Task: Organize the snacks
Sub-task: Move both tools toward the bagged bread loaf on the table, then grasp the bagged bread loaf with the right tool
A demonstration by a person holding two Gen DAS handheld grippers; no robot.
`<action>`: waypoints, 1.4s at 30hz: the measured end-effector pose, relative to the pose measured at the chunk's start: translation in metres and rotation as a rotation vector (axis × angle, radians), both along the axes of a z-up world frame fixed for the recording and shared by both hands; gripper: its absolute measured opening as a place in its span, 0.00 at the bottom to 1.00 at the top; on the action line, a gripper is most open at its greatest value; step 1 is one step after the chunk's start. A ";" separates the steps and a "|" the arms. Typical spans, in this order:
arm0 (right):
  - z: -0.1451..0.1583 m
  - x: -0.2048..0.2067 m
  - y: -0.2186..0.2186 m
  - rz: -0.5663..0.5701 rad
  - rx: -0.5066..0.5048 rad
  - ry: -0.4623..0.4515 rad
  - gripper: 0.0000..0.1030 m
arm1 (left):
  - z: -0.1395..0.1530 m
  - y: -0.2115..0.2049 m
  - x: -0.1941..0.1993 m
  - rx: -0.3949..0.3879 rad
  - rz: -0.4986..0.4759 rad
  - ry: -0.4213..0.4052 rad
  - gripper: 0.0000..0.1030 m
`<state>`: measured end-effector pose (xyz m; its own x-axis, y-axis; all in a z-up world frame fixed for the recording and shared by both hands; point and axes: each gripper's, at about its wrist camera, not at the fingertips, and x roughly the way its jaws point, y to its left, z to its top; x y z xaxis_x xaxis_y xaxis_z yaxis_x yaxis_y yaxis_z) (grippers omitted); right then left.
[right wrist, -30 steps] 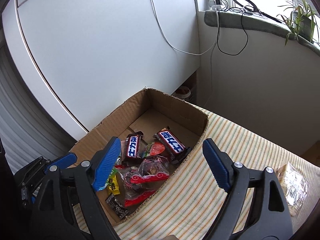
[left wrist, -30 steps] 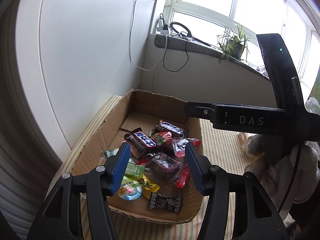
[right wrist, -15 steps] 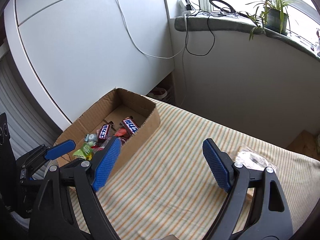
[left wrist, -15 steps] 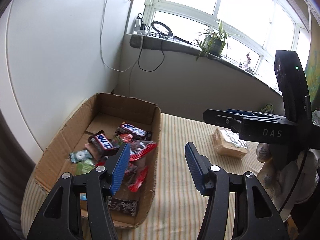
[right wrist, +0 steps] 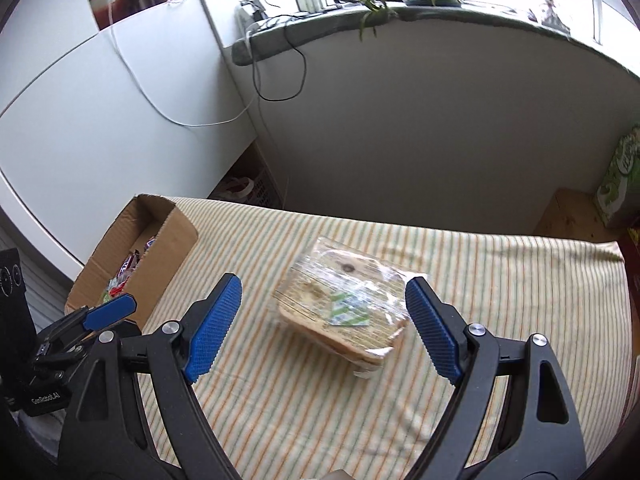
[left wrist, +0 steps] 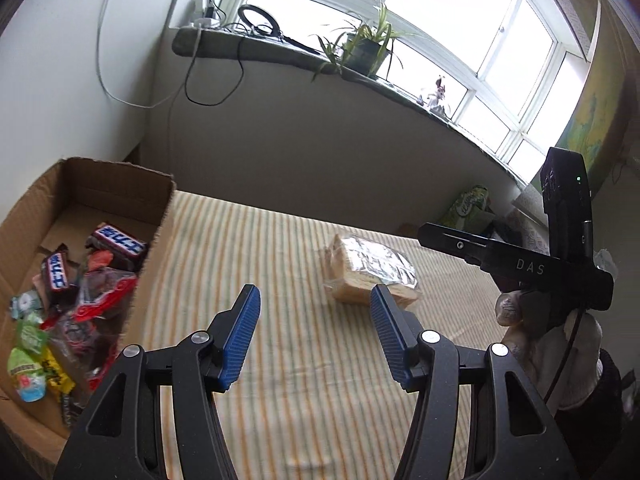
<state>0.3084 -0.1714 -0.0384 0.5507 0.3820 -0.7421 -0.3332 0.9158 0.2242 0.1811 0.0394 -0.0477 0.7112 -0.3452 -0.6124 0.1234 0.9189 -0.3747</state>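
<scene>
both tongs agape and empty, wrapped bread (right wrist: pixel 340 304) mid-cloth, box (right wrist: pixel 176 236) at left edge

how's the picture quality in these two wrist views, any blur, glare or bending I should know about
Left wrist view: the window is blown out white, the sill line bows from the fisheye, and the snacks in the cardboard box smear at the left edge. Right wrist view: the wrapped bread pack and tablecloth look motion-blurred, while the right gripper stays sharp; dark vignette in the corners of both.
</scene>
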 end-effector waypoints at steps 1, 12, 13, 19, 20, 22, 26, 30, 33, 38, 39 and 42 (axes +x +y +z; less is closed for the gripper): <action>-0.004 0.003 -0.008 -0.014 0.013 0.017 0.84 | -0.003 -0.004 0.005 -0.010 -0.011 0.009 0.55; -0.050 0.023 -0.052 -0.070 0.152 0.171 0.84 | -0.022 -0.040 0.059 -0.116 -0.077 0.105 0.55; -0.054 0.025 -0.054 -0.069 0.167 0.186 0.84 | -0.025 -0.043 0.063 -0.119 -0.080 0.115 0.55; -0.069 0.031 -0.053 -0.059 0.203 0.235 0.71 | -0.043 -0.052 0.090 -0.151 -0.072 0.182 0.55; -0.072 0.032 -0.054 -0.062 0.215 0.243 0.71 | -0.045 -0.052 0.093 -0.156 -0.068 0.190 0.55; -0.075 0.035 -0.058 -0.068 0.240 0.261 0.62 | -0.050 -0.054 0.094 -0.162 -0.064 0.200 0.55; -0.083 0.037 -0.057 -0.056 0.270 0.296 0.56 | -0.056 -0.060 0.101 -0.156 -0.075 0.209 0.54; -0.085 0.036 -0.055 -0.054 0.277 0.297 0.52 | -0.060 -0.066 0.105 -0.143 -0.069 0.213 0.42; -0.085 0.035 -0.054 -0.060 0.278 0.294 0.48 | -0.059 -0.069 0.104 -0.128 -0.073 0.207 0.41; -0.083 0.033 -0.053 -0.063 0.284 0.297 0.45 | -0.056 -0.073 0.099 -0.112 -0.078 0.202 0.38; -0.082 0.032 -0.052 -0.064 0.281 0.295 0.46 | -0.054 -0.075 0.097 -0.102 -0.078 0.198 0.38; -0.079 0.029 -0.052 -0.068 0.288 0.291 0.46 | -0.049 -0.076 0.090 -0.090 -0.078 0.188 0.38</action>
<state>0.3371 -0.2235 -0.1175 0.3653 0.5667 -0.7385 -0.1591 0.8197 0.5503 0.2710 -0.0365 -0.0965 0.5566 -0.4539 -0.6958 0.1130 0.8712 -0.4778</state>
